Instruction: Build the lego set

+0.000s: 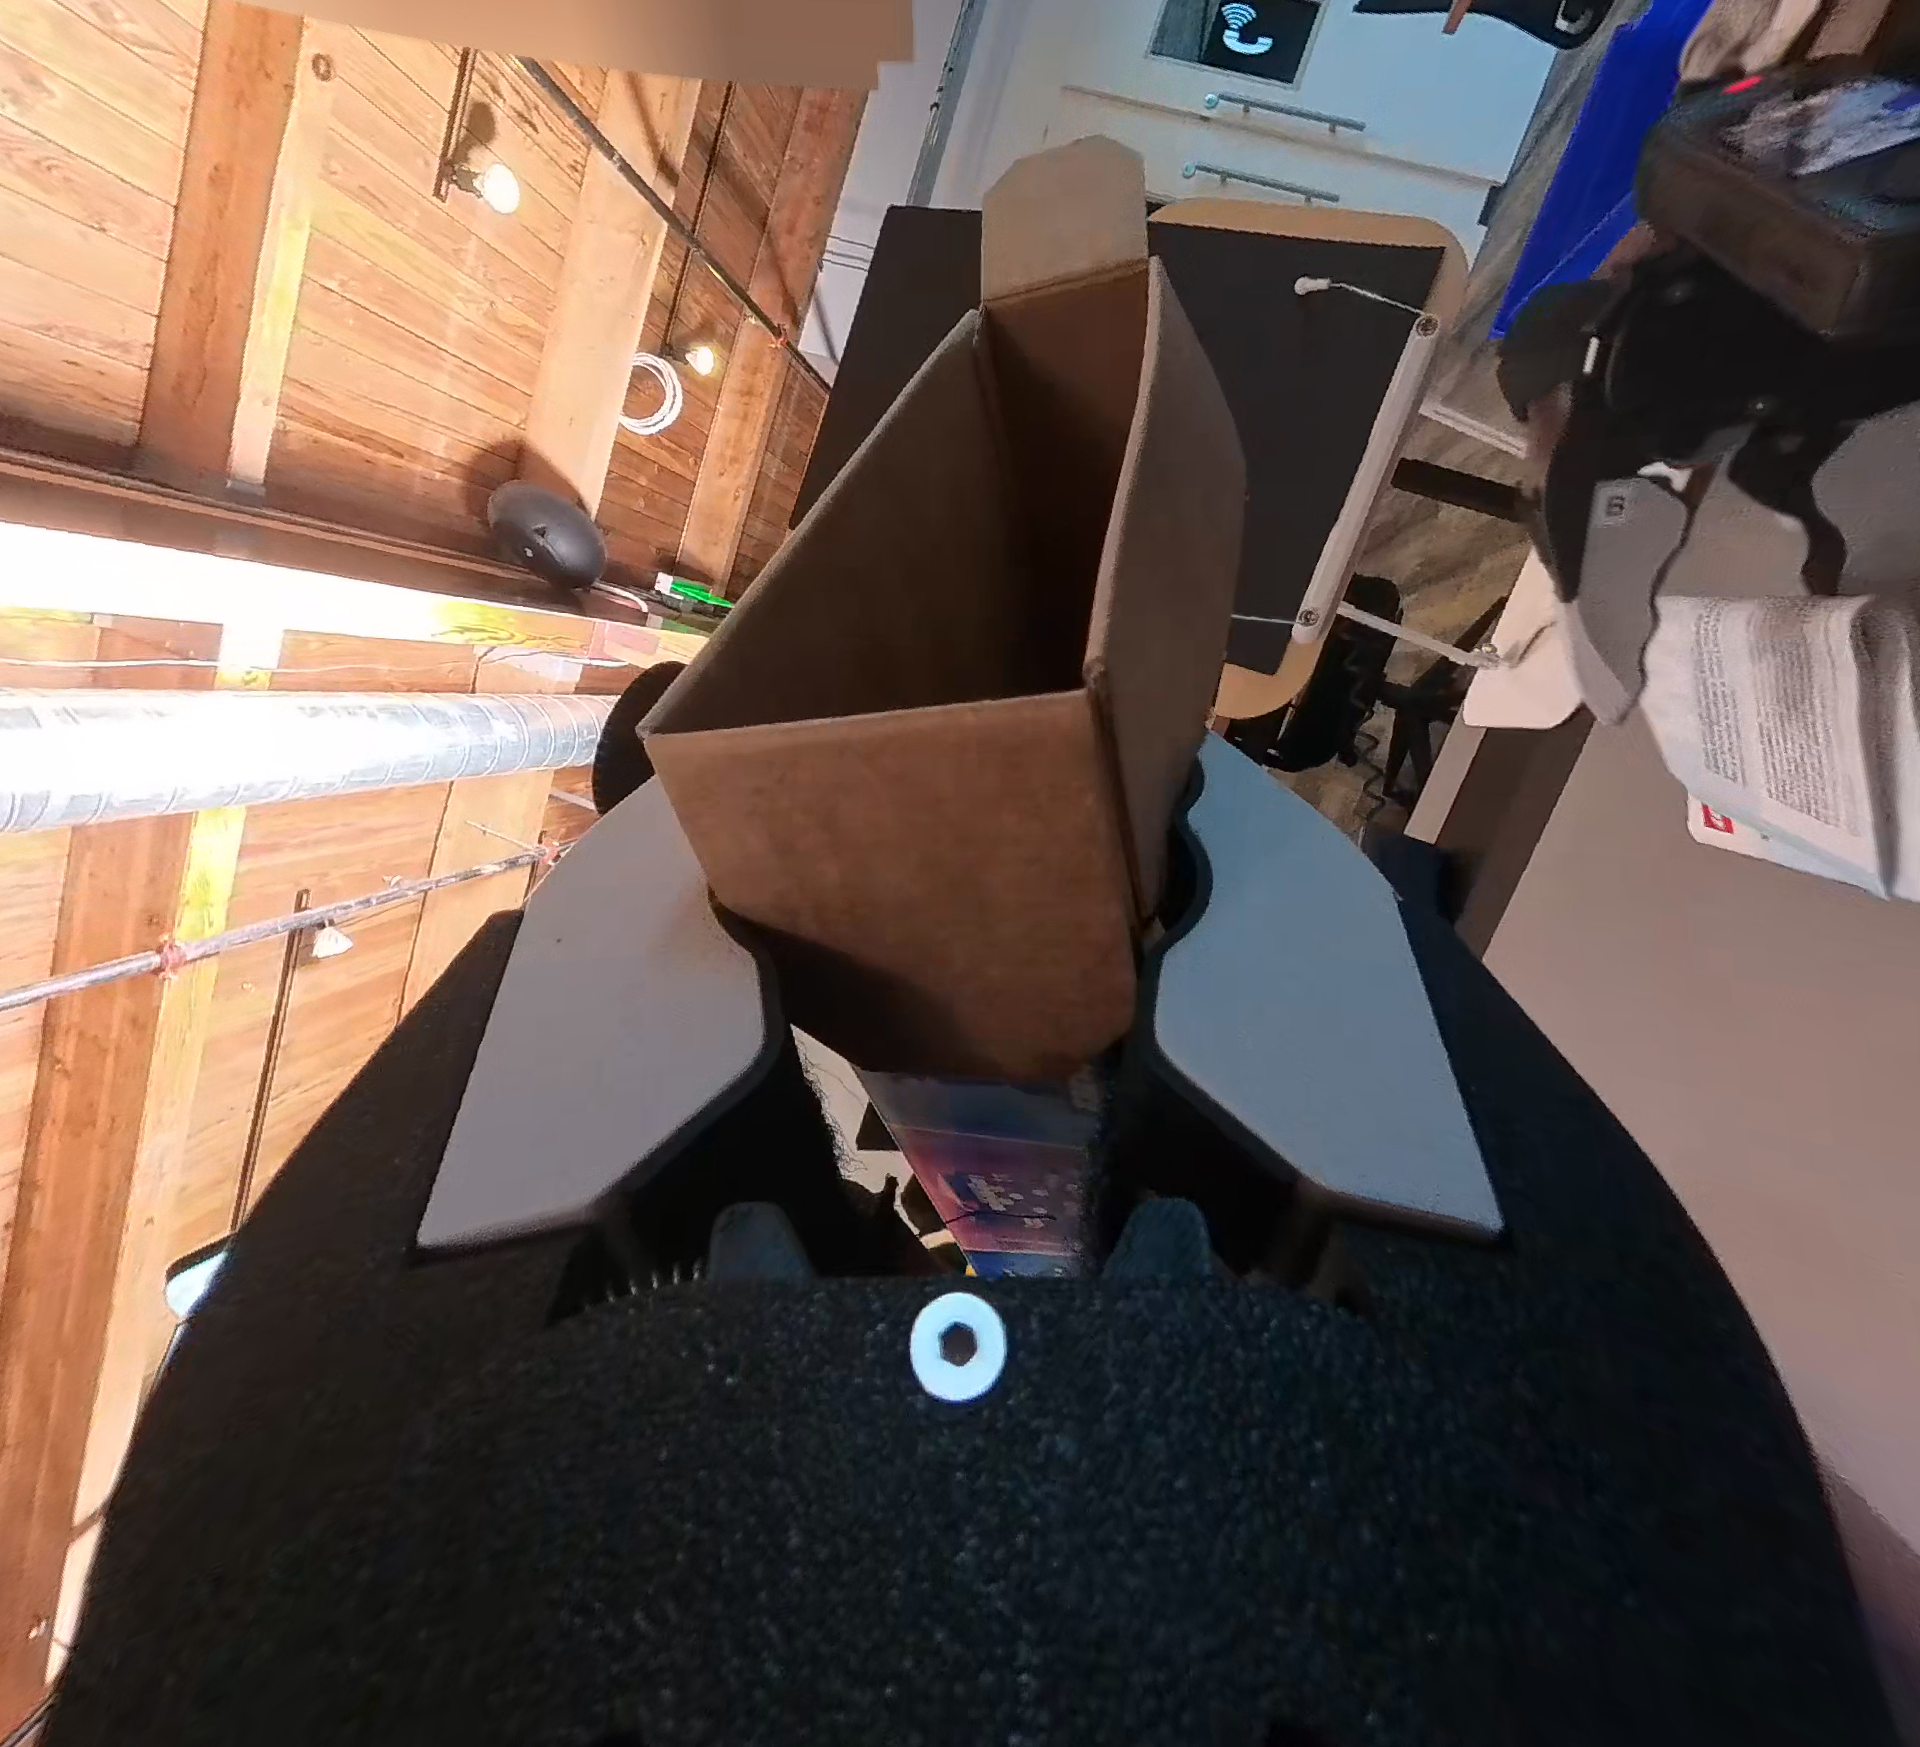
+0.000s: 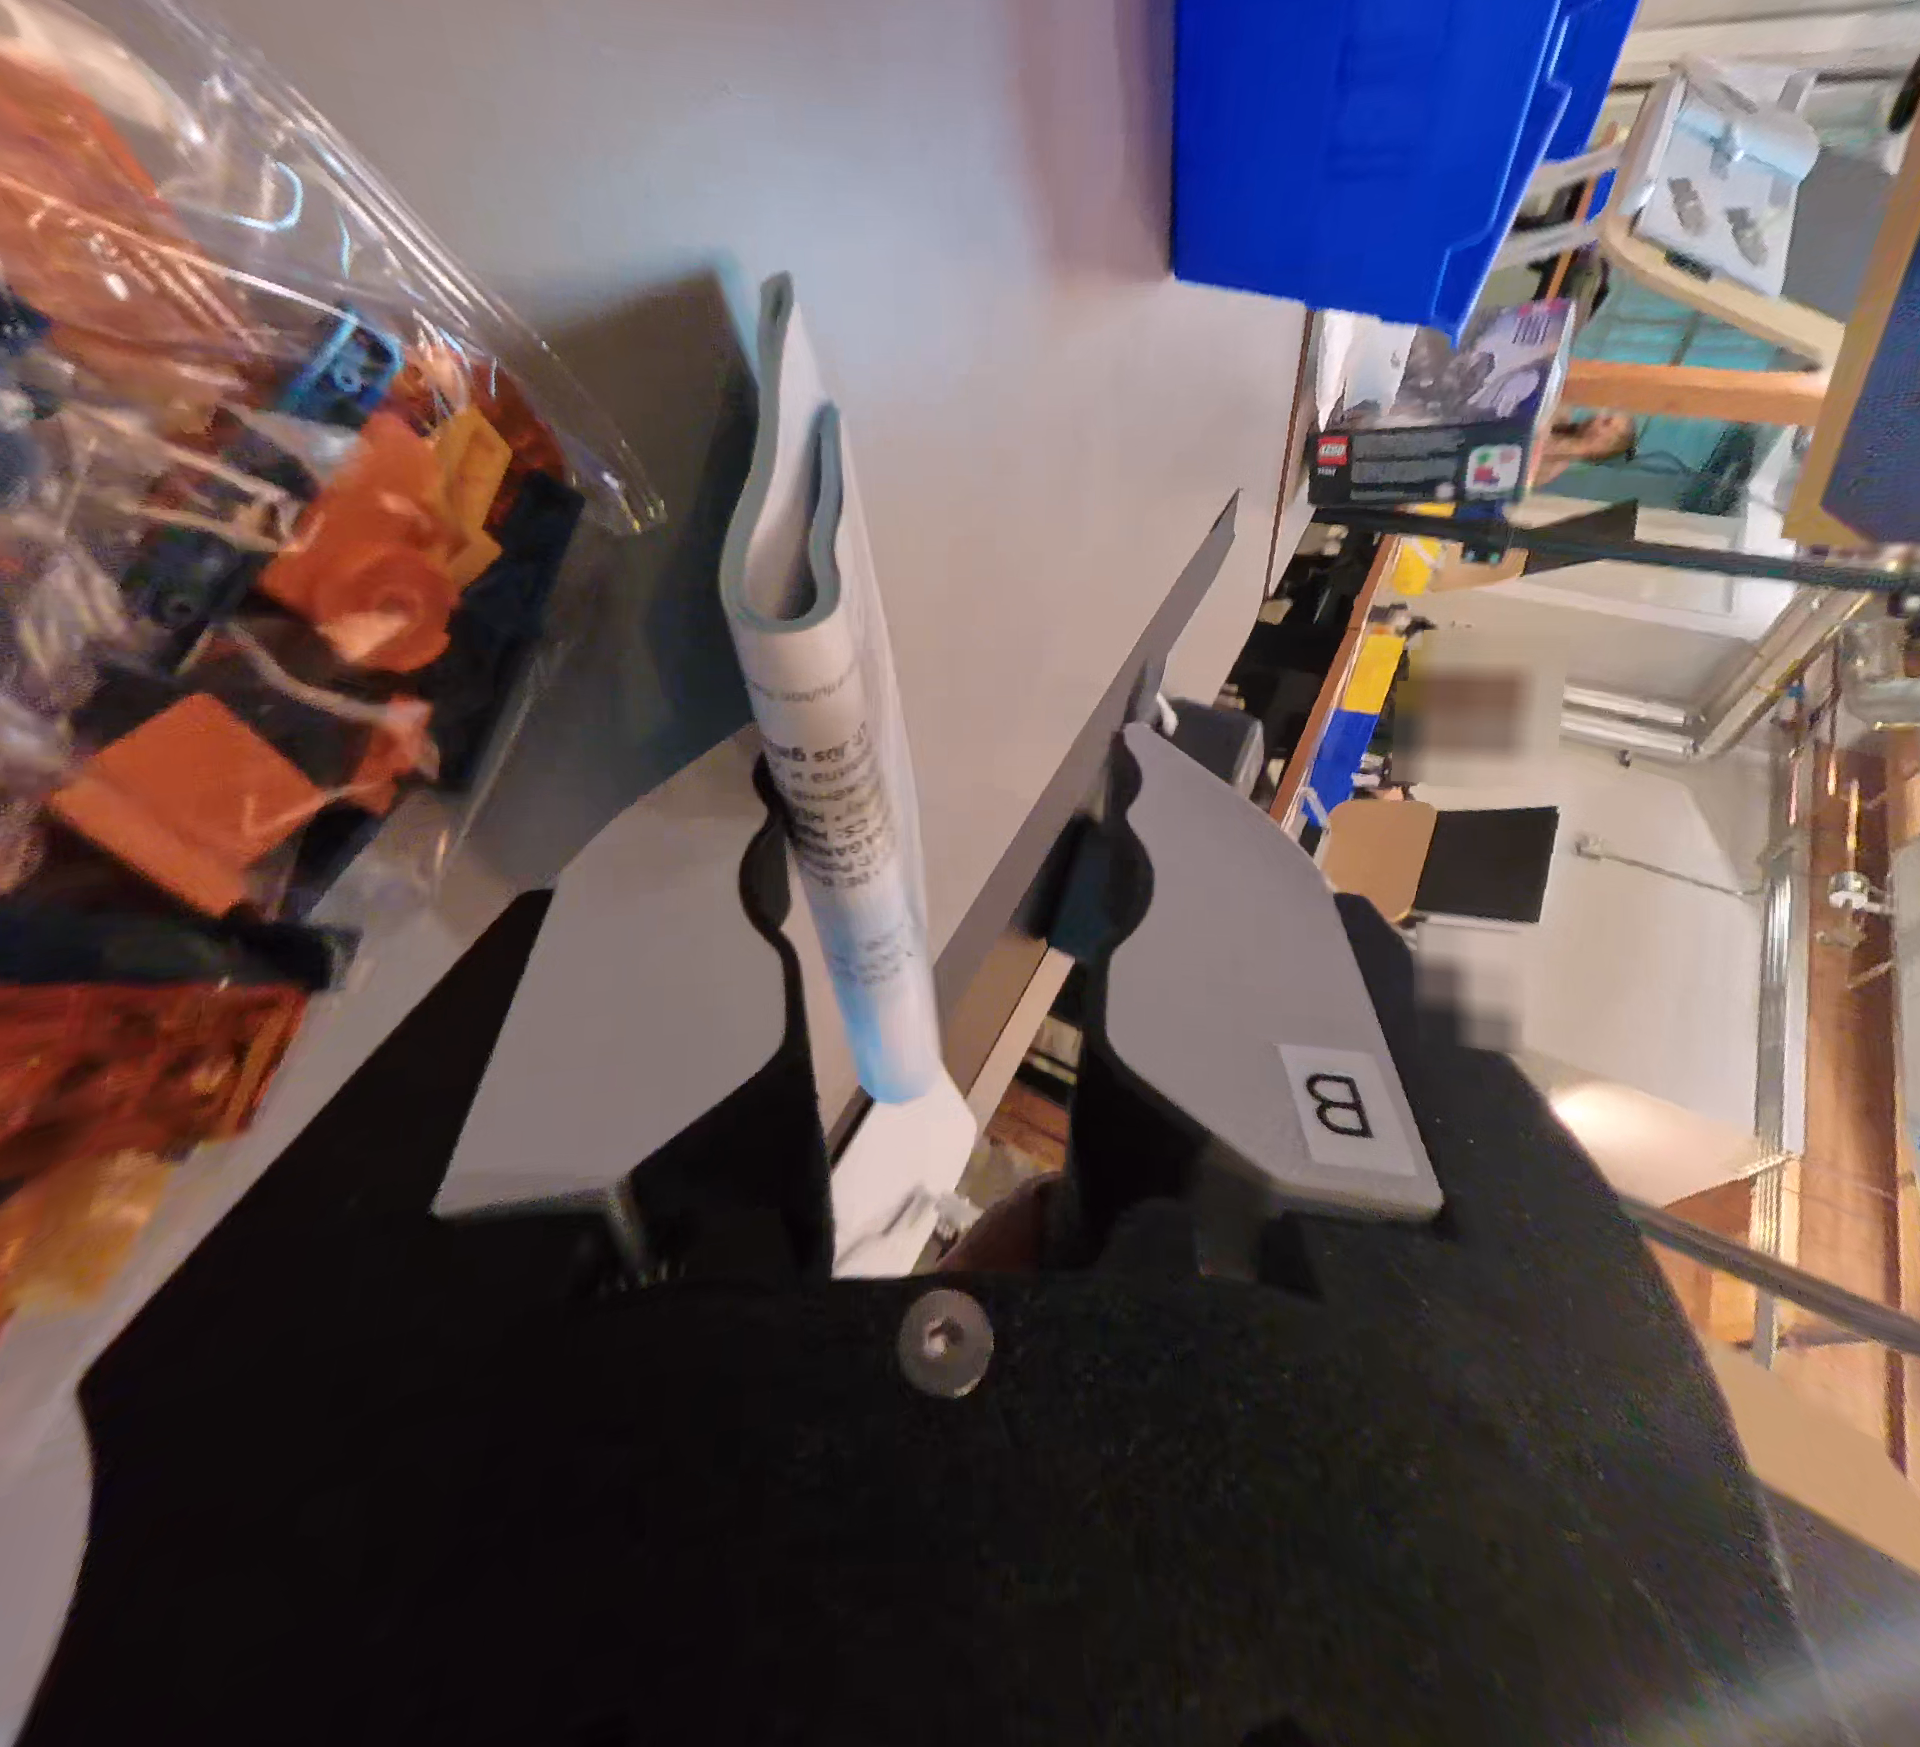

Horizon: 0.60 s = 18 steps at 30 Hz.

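Observation:
In the left wrist view my left gripper [image 1: 940, 778] is shut on an open brown cardboard box [image 1: 894, 866], one pad on each side wall. The box is held up in the air with its flap [image 1: 1060, 222] at the far end. In the right wrist view my right gripper [image 2: 940, 747] is open. A folded white printed booklet [image 2: 821, 658] rests against the left pad, and a wide gap separates it from the right pad [image 2: 1117, 824]. The booklet [image 1: 1787, 741] and a right gripper finger [image 1: 1621, 596] also show at the right edge of the left wrist view.
A clear bag of orange and dark toy bricks [image 2: 260, 554] lies on the white table [image 2: 727, 87] beside the booklet. A blue bin [image 2: 1382, 56] and a printed toy box [image 2: 1444, 419] are farther off. The table edge [image 2: 1143, 658] runs by the right finger.

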{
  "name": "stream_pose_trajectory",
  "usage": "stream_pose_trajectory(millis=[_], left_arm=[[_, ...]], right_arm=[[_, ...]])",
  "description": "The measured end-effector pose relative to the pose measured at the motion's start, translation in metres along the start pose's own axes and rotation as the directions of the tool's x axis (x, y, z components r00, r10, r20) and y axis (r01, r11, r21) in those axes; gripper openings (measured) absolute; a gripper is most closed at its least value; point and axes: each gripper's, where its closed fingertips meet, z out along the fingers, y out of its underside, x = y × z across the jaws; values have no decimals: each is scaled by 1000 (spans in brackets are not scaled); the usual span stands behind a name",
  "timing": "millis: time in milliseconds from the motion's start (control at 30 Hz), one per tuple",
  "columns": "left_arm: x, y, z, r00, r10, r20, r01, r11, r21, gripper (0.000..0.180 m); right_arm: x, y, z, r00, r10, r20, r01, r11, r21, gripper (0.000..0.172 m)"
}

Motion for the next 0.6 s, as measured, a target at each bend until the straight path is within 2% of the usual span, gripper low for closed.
stream_pose_trajectory(millis=[133,233,300,367,433,500,600], left_arm=[[1,-3,0,1000,-6,-3,6,1000,10,74],[4,-4,0,1000,-24,-20,24,999,21,74],[6,-6,2,999,-41,-30,42,999,33,74],[7,-8,5,998,-47,-32,48,998,47,74],[7,-10,8,998,-46,-34,48,997,55,75],[7,-11,12,998,-48,-40,50,997,56,74],[7,-15,16,997,-60,-52,64,996,63,74]], right_arm=[[5,12,-23,999,47,-13,-48,997,-65,60],[16,16,-51,975,202,-94,-212,970,-115,60],[27,12,-74,924,335,-184,-357,928,-105,59],[38,-2,-98,832,491,-258,-518,854,-43,56],[51,-30,-124,671,685,-284,-689,717,103,55],[70,-63,-153,452,858,-244,-807,510,297,50],[95,-116,-197,194,979,-63,-815,197,546,48]])
